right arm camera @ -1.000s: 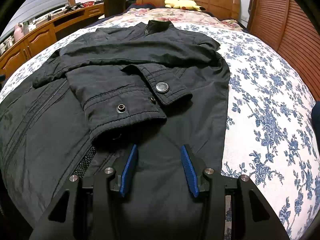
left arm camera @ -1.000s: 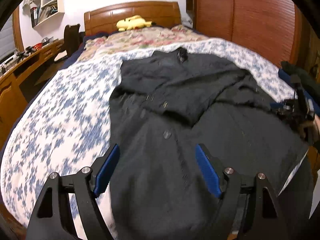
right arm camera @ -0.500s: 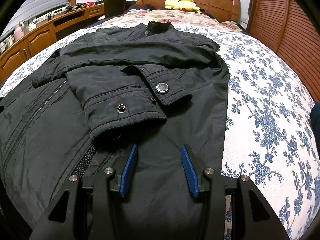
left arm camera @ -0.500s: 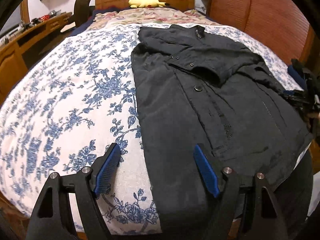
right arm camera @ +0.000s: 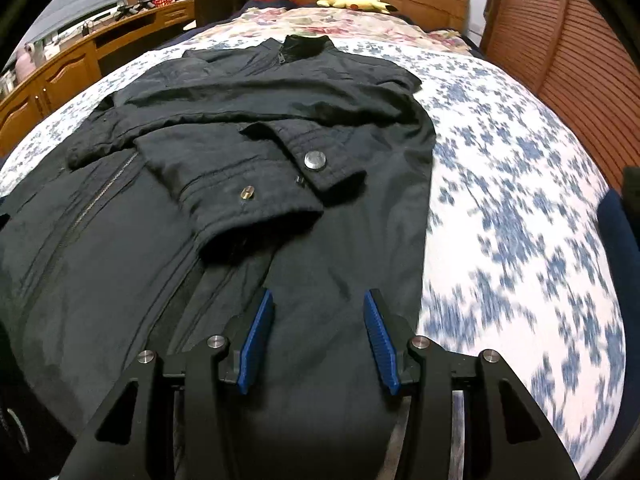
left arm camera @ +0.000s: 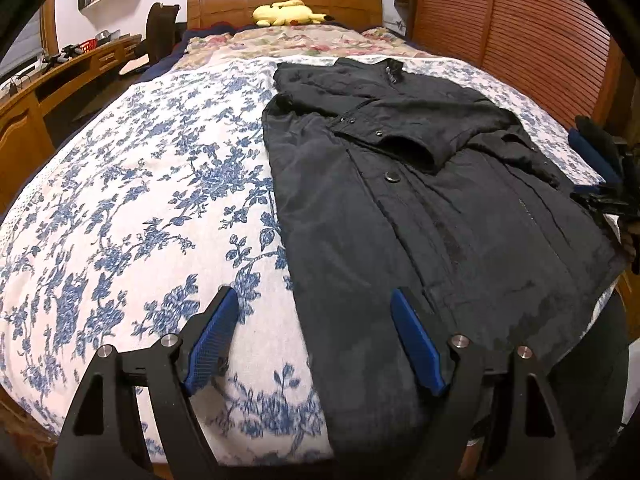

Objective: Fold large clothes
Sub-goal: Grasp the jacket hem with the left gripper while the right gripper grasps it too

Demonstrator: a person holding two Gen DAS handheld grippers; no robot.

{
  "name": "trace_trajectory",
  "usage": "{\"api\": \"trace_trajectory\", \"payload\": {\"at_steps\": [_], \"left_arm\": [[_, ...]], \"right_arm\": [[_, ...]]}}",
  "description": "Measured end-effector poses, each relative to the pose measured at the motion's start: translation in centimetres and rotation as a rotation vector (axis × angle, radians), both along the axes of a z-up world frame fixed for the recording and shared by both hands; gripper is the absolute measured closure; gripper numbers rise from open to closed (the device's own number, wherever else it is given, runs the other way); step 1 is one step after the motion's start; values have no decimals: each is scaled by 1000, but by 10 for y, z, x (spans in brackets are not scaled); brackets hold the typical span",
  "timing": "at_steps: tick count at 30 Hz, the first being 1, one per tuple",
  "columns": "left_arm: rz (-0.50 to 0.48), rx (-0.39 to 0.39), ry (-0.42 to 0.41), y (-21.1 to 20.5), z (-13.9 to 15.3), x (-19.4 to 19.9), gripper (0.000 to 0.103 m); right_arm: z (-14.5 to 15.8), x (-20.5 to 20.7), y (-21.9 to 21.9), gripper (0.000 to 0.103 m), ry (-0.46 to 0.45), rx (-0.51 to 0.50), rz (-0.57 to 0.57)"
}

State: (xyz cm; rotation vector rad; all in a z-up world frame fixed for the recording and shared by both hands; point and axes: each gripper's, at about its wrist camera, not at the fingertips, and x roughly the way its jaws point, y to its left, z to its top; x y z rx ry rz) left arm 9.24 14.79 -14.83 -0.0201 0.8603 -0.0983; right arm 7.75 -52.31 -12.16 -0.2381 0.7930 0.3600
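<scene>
We have swung our left gripper (left arm camera: 312, 344) off the black jacket (left arm camera: 420, 200) to its left hem edge, jaws spread wide and straddling the border between fabric and floral bedspread (left arm camera: 132, 200). Our right gripper (right arm camera: 316, 340) has barely shifted, hovering released over the hem. The jacket lies flat on the bed, sleeves (right arm camera: 248, 188) folded across, so we judge the bottom-up fold comes next.
</scene>
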Motion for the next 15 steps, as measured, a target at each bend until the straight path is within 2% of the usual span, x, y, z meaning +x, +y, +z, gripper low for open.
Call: {"api": "trace_trajectory", "payload": {"at_steps": [3,6,9,15], "left_arm": [[-20,-39,-2,2,3,-10,35],[-17,-51,-9,6,6,-21,52],[-11,-74,-9,11,7,-29,61],[-1,-96,0,13,5,-43,61]], "right_arm": [[3,-24,-13,54,-3,27,-14],[5,-44,-26,54,4,38,-33],[5,-62,-36,54,23,39,-49],[13,-91,-42,53,57,58,-40]]}}
